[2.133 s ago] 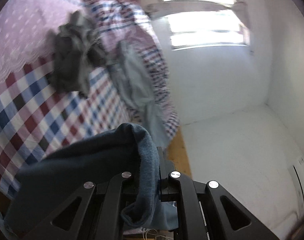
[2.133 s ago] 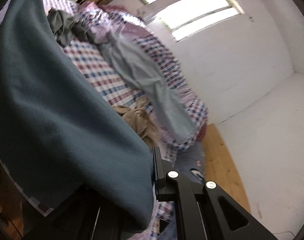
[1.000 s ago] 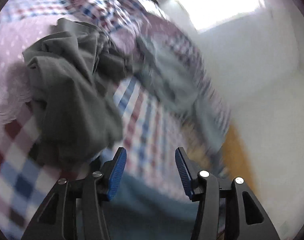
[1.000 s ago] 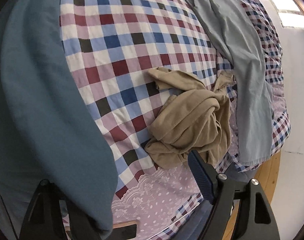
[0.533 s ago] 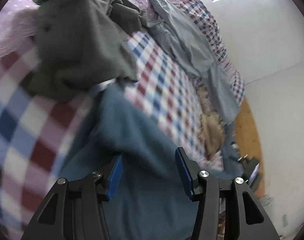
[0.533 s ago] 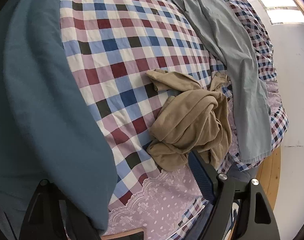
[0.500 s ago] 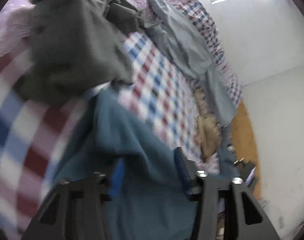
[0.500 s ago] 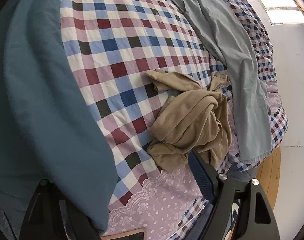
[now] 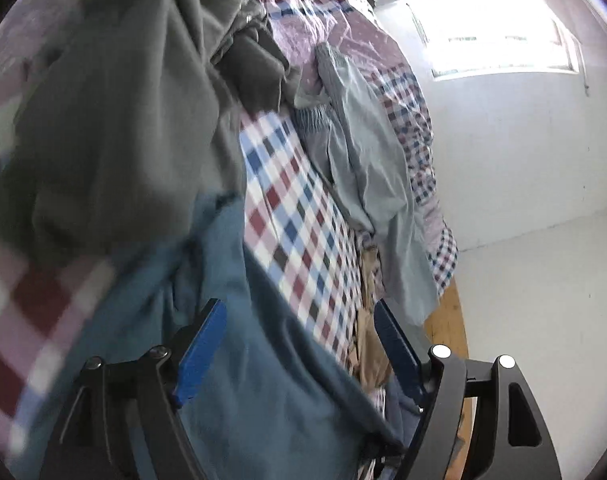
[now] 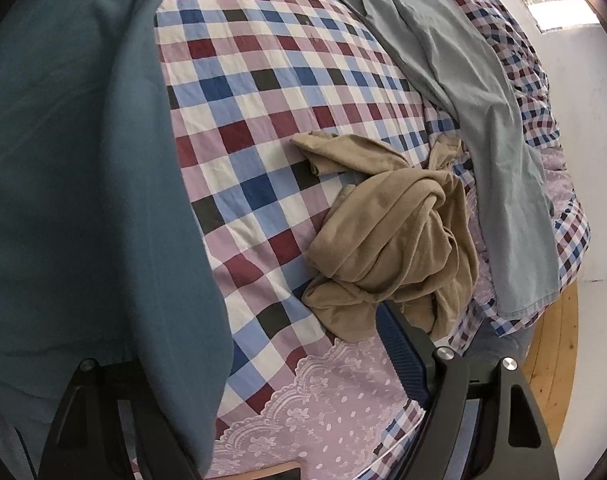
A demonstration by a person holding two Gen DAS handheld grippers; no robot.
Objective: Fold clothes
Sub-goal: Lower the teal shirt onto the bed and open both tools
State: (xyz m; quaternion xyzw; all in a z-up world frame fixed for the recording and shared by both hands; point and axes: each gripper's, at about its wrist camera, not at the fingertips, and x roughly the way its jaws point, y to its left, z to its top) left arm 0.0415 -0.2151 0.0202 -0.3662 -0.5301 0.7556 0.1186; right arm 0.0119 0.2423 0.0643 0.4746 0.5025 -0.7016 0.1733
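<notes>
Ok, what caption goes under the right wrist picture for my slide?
Open right tool over a checked bedspread, teal garment spread beside a crumpled tan one.

Bed cover carries everything: spread garment on the left, crumpled garment right of it near the front edge, long garment along the right edge, heaped garment behind.

The left gripper hangs with its jaws spread over the teal garment on the checked bedspread, a dark grey garment bunched just beyond it and pale grey trousers to its right.
</notes>
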